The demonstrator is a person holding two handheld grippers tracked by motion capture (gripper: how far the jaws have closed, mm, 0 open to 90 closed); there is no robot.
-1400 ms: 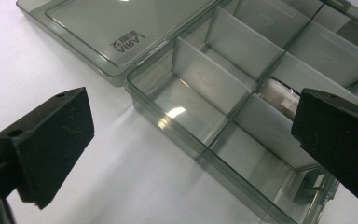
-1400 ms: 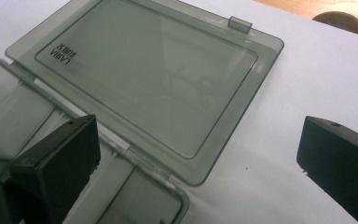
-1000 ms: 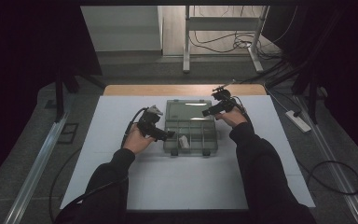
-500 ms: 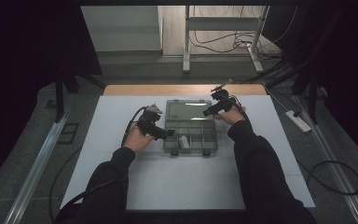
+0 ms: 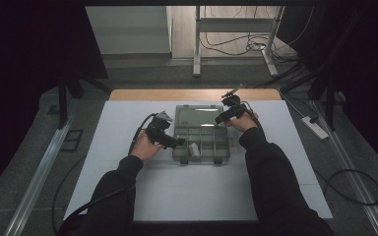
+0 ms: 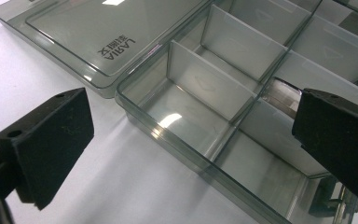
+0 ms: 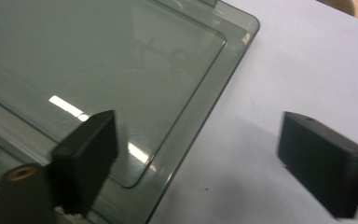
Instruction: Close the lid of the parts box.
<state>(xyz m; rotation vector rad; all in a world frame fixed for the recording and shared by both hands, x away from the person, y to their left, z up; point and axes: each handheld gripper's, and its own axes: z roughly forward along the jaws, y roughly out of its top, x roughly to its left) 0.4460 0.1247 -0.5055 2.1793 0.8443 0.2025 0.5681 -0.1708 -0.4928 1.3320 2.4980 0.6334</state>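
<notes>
Right fingers: my right gripper [image 7: 196, 154] has just been closing a little; its fingers [image 7: 86, 156] stand well apart with nothing pressed between them. The corner edge of the open lid [image 7: 121, 70] runs through the gap, one finger over the lid, the other [image 7: 324, 165] over bare white counter [image 7: 307, 60].

Left fingers: my left gripper [image 6: 191, 154] is spread wide and grips nothing; one finger [image 6: 51, 140] hangs outside the box wall at lower left of the frame, the other [image 6: 340, 140] over the inner compartments at right.

What changed: in the high view the right gripper [image 5: 226, 114] has edged in on the lid's far right corner since a second ago, while the left gripper [image 5: 170, 140] has kept its place.

Task thing: the clear grey compartment box [image 5: 201, 145] sits mid-counter, centre of the high view, its lid [image 5: 197, 114] laid flat behind it. A small pale item [image 5: 194, 149] lies in a near compartment; I cannot tell what it is.

Meaning: I judge I am about to pinch the lid edge to swing it shut, the left steadying the box [image 6: 200, 121].

Risk: the thin, slick lid may slip from a shallow pinch.
</notes>
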